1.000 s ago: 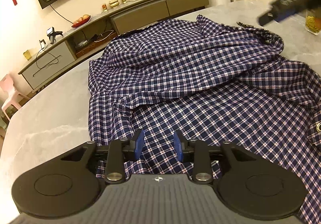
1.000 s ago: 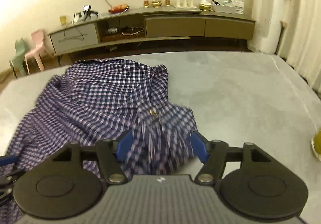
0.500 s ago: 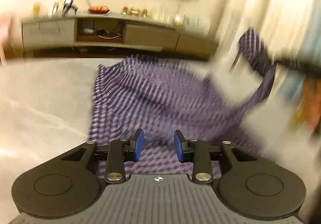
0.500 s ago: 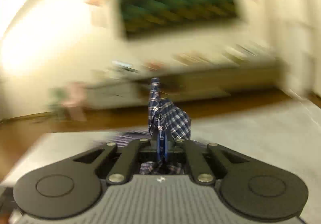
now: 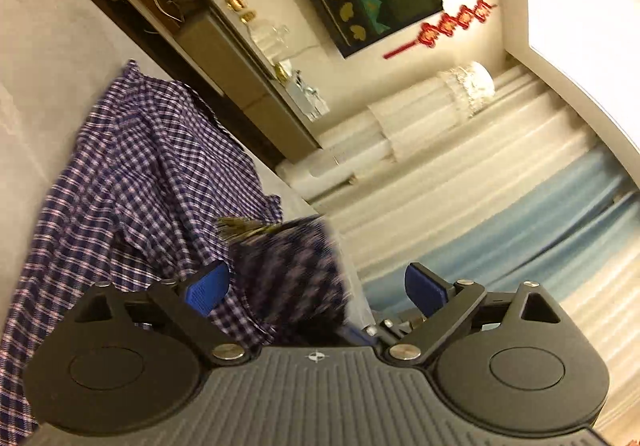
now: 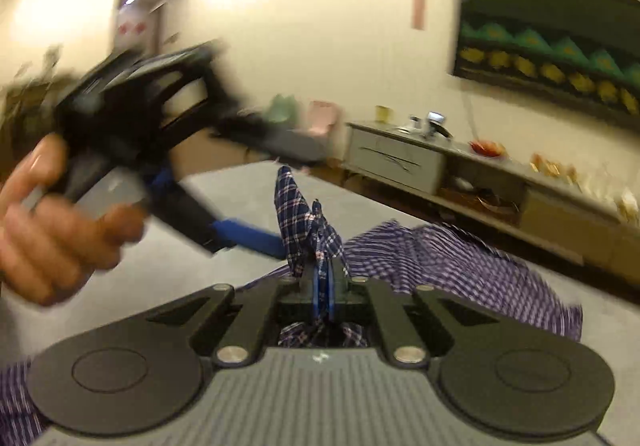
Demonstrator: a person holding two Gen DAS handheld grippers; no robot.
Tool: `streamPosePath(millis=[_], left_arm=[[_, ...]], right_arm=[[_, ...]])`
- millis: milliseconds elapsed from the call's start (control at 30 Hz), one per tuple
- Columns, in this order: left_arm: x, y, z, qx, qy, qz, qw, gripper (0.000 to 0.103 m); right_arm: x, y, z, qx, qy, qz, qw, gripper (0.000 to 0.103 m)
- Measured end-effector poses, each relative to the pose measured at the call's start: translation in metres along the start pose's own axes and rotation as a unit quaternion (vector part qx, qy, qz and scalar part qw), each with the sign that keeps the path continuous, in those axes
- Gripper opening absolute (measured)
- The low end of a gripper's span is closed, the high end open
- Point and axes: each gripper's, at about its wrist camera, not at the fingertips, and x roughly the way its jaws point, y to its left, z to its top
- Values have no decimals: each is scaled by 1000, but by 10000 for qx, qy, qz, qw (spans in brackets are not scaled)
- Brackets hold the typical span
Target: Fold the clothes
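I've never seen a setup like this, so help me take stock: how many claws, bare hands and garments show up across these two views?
Claws: 2, the left claw with its jaws opening and the right claw pinching cloth
Bare hands: 1, the hand holding the left claw
Garments: 1, a checked shirt on the table
Total: 4

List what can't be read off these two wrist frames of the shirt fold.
- Left wrist view: the fold of checked shirt between the opening left gripper is motion-blurred; contact unclear.
- Right wrist view: right gripper shut on the shirt; which part it pinches is hidden by bunching.
- Right wrist view: hand blurred, cut by the left edge.
- Table: extent cropped.
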Motion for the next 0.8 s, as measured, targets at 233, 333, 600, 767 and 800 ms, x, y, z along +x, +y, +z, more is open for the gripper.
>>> streamPosePath(millis=[233, 333, 600, 767, 800], left_arm=[[-28, -13, -5, 661, -391, 947, 9925, 5], [-67, -28, -7, 973, -1095, 1330, 9802, 5], [-118, -67, -55, 1868, -2180, 2859, 9142, 5], [-129, -92, -66, 2294, -2505, 2104, 9167, 5], [-131, -96, -67, 2426, -2580, 1949, 9147, 5]], right_arm=[[14, 27, -3, -527, 354, 162, 9978, 42], [-1, 6, -5, 576, 351, 328, 9972, 56], [59, -114, -23, 4093, 1378, 130, 9018, 61], [143, -140, -22, 4492, 1797, 53, 8751, 60], [155, -144, -22, 4580, 1806, 2, 8704, 59]])
